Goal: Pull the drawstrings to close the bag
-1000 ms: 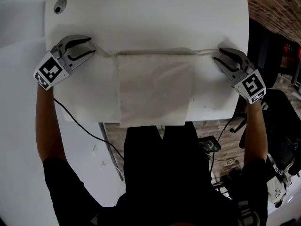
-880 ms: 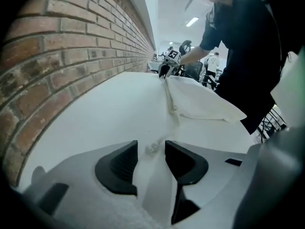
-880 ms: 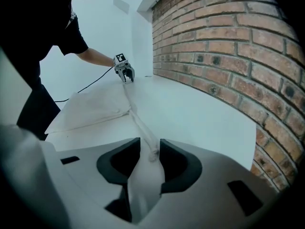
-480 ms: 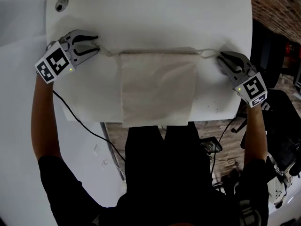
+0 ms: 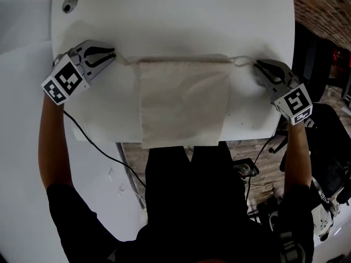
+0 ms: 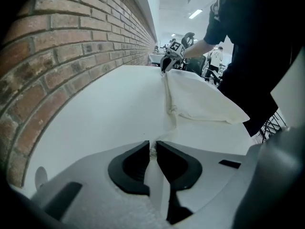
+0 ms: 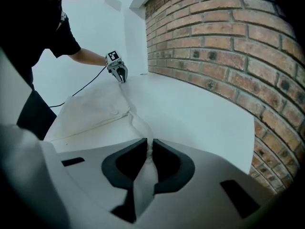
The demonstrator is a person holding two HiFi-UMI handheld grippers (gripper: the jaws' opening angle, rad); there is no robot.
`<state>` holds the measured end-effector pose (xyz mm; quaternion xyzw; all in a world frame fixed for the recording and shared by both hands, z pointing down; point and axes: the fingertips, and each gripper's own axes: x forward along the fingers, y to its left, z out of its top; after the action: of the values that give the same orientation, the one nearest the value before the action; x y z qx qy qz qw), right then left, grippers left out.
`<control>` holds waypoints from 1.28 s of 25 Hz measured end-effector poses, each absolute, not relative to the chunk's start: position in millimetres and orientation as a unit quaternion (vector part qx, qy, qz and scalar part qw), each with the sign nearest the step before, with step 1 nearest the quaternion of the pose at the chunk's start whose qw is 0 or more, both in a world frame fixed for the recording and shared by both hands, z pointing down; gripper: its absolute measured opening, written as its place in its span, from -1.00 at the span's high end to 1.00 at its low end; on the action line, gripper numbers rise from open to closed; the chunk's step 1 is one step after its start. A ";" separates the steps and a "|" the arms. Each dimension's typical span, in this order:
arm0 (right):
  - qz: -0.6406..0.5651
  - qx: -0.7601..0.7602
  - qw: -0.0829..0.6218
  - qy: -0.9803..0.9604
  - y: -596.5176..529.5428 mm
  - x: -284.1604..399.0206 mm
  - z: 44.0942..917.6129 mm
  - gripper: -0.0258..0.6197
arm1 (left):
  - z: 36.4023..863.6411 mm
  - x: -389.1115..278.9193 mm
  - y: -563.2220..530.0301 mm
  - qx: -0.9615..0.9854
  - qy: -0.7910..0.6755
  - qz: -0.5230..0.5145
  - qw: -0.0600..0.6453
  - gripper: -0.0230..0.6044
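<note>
A cream cloth bag (image 5: 184,103) lies flat on the white table (image 5: 175,21), its mouth along the far edge and its bottom hanging over the near edge. A drawstring end runs out of each top corner. My left gripper (image 5: 113,54) is at the left cord (image 5: 125,61); its jaws are closing and the pads (image 6: 138,152) pinch the cord (image 6: 152,148). My right gripper (image 5: 256,65) is at the right cord (image 5: 242,61); its jaws are closing too, and the cord (image 7: 150,149) is squeezed between the pads. The mouth of the bag is still spread wide.
A round cable hole (image 5: 69,4) sits in the table's far left corner. A brick wall (image 6: 57,56) runs along the table's far side. A black cable (image 5: 101,149) trails from the left gripper. A dark chair (image 5: 329,158) stands at the right, off the table.
Both grippers had wide jaws around the cord ends a second ago; both have now narrowed onto the cords. The left gripper shifted slightly. The bag has barely moved.
</note>
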<state>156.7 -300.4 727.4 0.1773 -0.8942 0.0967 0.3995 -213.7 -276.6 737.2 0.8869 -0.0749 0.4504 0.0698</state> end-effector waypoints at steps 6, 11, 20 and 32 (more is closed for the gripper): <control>0.083 0.181 0.397 -0.896 -299.8 154.0 727.1 0.79 | 739.9 -214.9 -276.1 0.881 -0.134 0.446 0.080 0.77; 0.093 0.193 0.398 -0.892 -300.7 154.5 728.5 0.80 | 740.8 -215.3 -276.2 0.868 -0.170 0.459 0.079 0.78; 0.041 0.230 0.384 -0.893 -304.7 149.7 701.4 0.81 | 724.2 -219.8 -271.9 0.867 -0.248 0.425 0.075 0.79; -0.032 0.287 0.309 -0.906 -328.3 137.2 566.5 0.81 | 596.7 -231.2 -286.6 0.872 -0.330 0.361 0.003 0.79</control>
<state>137.2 -328.3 566.5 0.2870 -0.9062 -0.0315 0.3090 -231.2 -286.6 596.7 0.8723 -0.3297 0.3610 0.0026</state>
